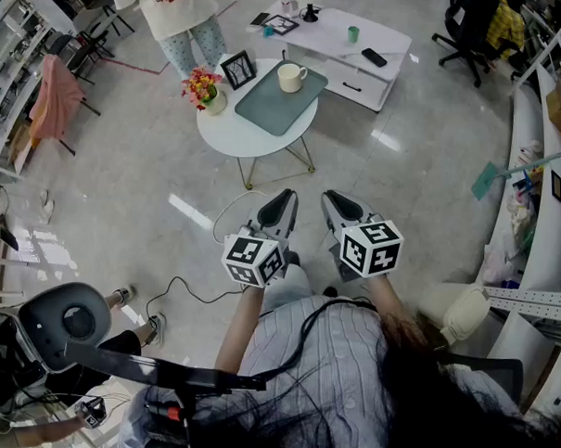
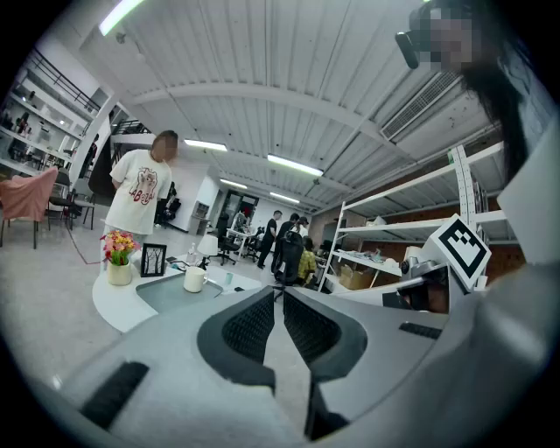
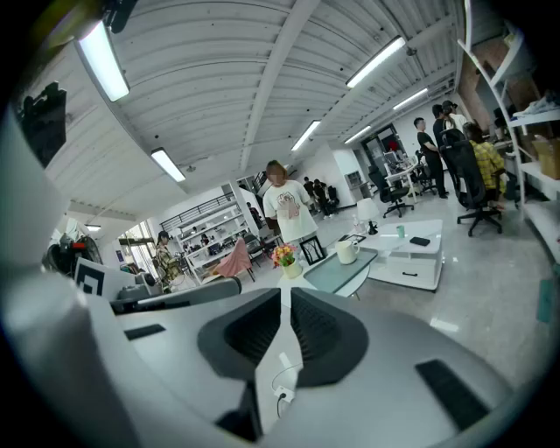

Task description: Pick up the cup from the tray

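Both claws are clenched on nothing: the left gripper (image 2: 278, 291) and the right gripper (image 3: 285, 294) each show their ribbed pads meeting at the tips. Only the head view shows the two side by side, close to the holder's body and well apart from the round white table (image 1: 249, 141). There the white cup (image 1: 291, 77) stands at the far end of the grey-green tray (image 1: 273, 105), near a flower vase (image 1: 204, 88) and a picture frame (image 1: 238, 70). The gripper views alone show the full figure of the standing person (image 3: 285, 208) behind the table.

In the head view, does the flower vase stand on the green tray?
No, the flower vase stands on the round table beside the tray; only the cup is on it.
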The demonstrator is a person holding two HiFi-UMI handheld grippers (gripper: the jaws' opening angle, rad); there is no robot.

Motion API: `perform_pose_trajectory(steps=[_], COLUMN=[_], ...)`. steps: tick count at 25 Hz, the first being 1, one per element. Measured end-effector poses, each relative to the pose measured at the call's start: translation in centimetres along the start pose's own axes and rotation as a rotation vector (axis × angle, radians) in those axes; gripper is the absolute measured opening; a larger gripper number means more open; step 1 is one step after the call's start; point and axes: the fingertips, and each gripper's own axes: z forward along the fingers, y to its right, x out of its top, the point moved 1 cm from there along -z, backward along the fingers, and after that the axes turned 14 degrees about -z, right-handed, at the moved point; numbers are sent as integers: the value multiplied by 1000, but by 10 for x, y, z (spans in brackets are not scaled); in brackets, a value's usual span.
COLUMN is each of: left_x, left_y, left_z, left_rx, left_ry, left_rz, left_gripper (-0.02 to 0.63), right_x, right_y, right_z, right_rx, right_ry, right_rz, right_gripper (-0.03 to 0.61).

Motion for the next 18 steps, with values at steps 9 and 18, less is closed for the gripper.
perform_pose_trajectory(steps=[9, 18], left_x=[-3, 20], left_y=[-8, -40], left_z=[5, 22], left_rx=[-16, -49], left_ry=[-17, -60], left_rz=[3, 13], left_gripper=[18, 18], right_x=[-3, 15], right_y=[2, 2], right_z=[9, 49], right_rx=[-17, -39], right_ry=[-10, 0], right_rz=[6, 41], right_gripper=[54, 54])
